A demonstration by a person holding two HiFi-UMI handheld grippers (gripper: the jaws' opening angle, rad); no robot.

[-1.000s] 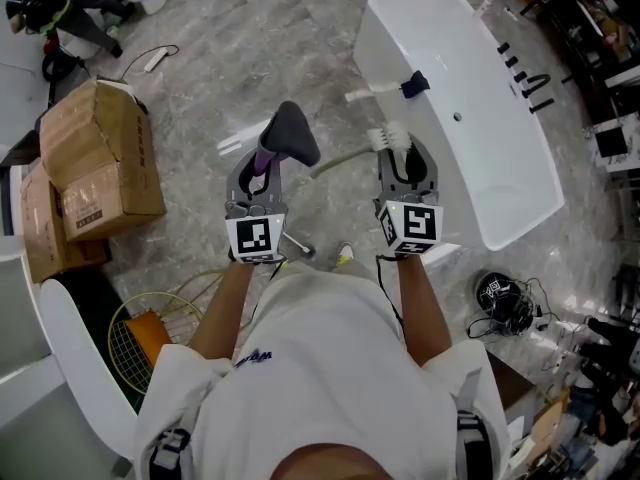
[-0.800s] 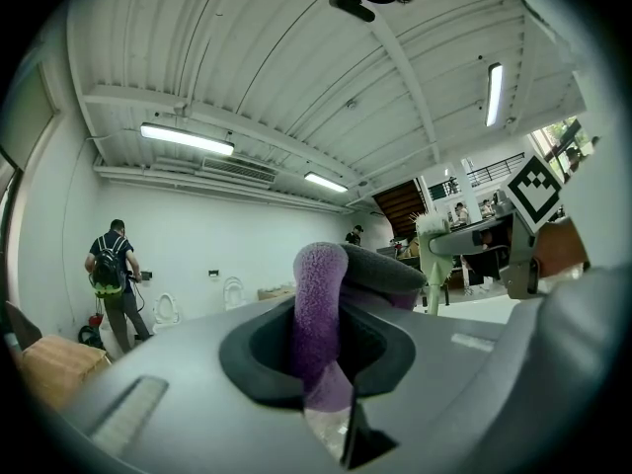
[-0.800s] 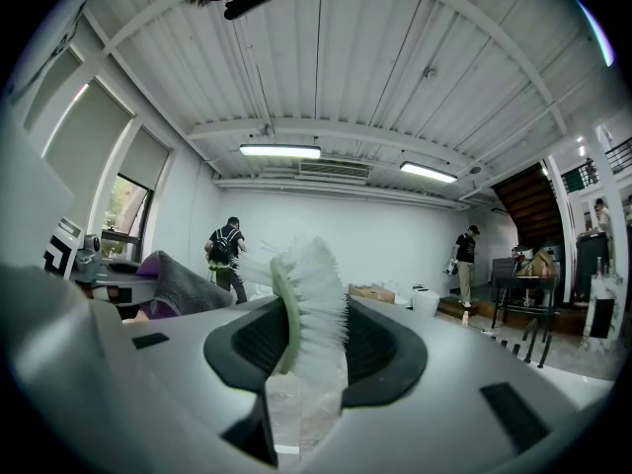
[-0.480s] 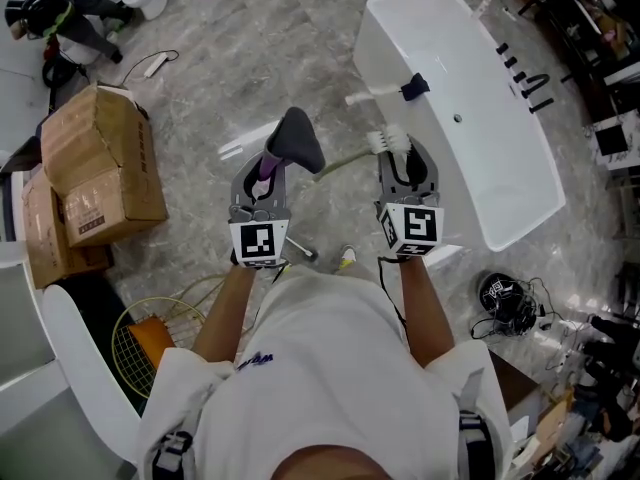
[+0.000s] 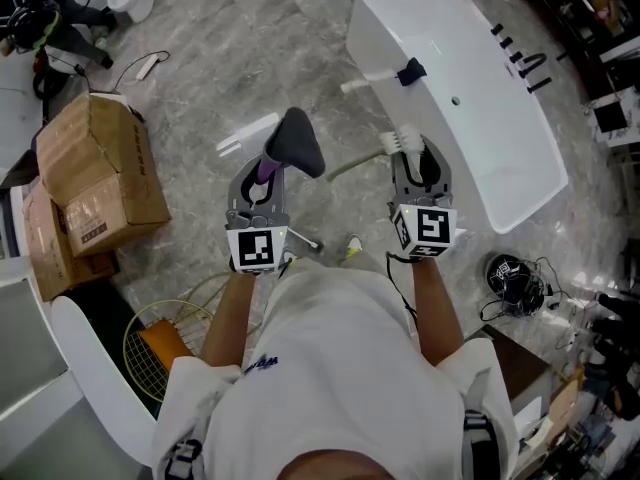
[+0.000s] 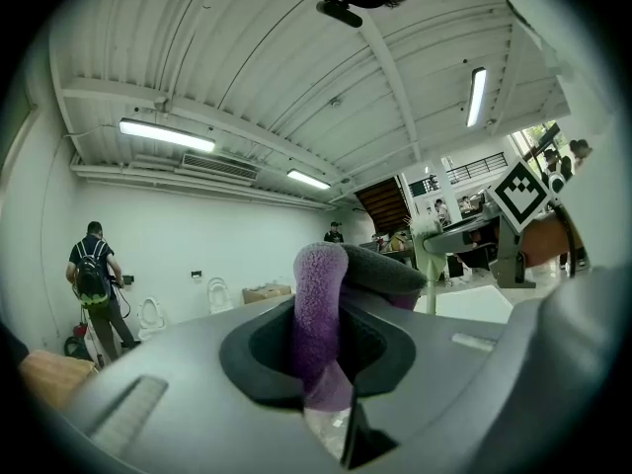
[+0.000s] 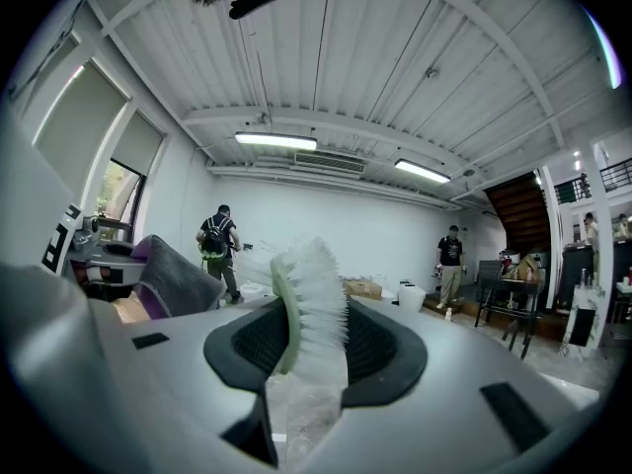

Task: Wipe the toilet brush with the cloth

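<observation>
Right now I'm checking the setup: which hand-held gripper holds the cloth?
The left hand-held gripper, shut on the purple-grey cloth; the right hand-held gripper clamps the white-bristled toilet brush.

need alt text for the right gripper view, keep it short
The right hand-held gripper is shut on the head of a toilet brush, with white bristles and a pale green spine standing up between the jaws. A grey and purple cloth shows at the left. Behind, a person with a backpack and another person stand in a large white room.

We hold the grey cloth (image 5: 292, 143) in our left claw (image 5: 262, 168) and the toilet brush (image 5: 398, 141) in our right claw (image 5: 420, 156), beside a white bathtub (image 5: 490, 153).
</observation>
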